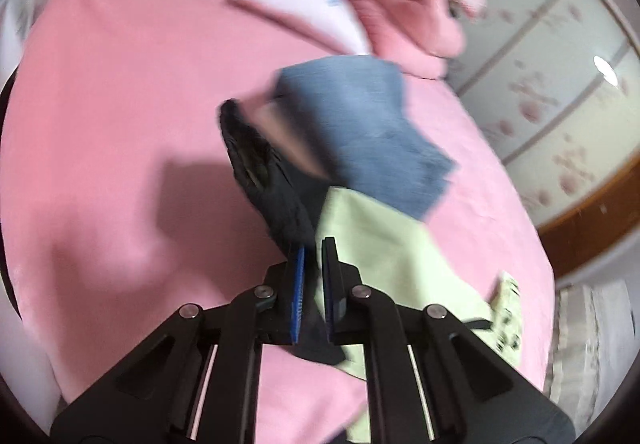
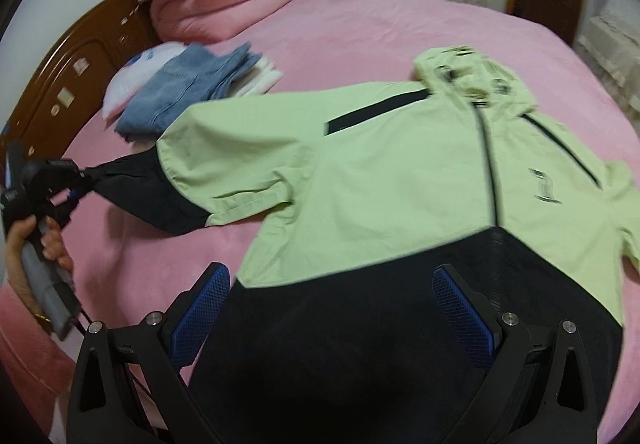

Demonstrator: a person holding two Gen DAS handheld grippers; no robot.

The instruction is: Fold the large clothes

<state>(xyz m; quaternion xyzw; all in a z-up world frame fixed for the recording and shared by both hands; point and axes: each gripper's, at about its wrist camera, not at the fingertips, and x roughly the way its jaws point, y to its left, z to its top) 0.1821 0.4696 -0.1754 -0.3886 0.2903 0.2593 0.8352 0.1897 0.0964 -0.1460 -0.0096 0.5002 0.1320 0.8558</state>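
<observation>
A light green hooded jacket [image 2: 400, 172] with a black hem and black cuffs lies spread front-up on the pink bed [image 2: 360, 28]. My left gripper [image 1: 314, 250] is shut on the black cuff [image 1: 272, 180] of one sleeve and holds it lifted off the bed. The right wrist view shows that same gripper [image 2: 78, 184] at far left in a person's hand [image 2: 20, 248], with the sleeve [image 2: 224, 160] stretched out from the jacket. My right gripper [image 2: 332, 284] hangs open above the black hem [image 2: 360, 324], its blue pads [image 2: 200, 308] wide apart and holding nothing.
Folded blue jeans [image 2: 180, 92] lie on a white pillow [image 2: 132, 80] near the wooden headboard [image 2: 80, 60]. A folded pink blanket [image 2: 224, 0] sits at the bed's far corner. A wardrobe with flowered panels [image 1: 560, 84] stands beside the bed.
</observation>
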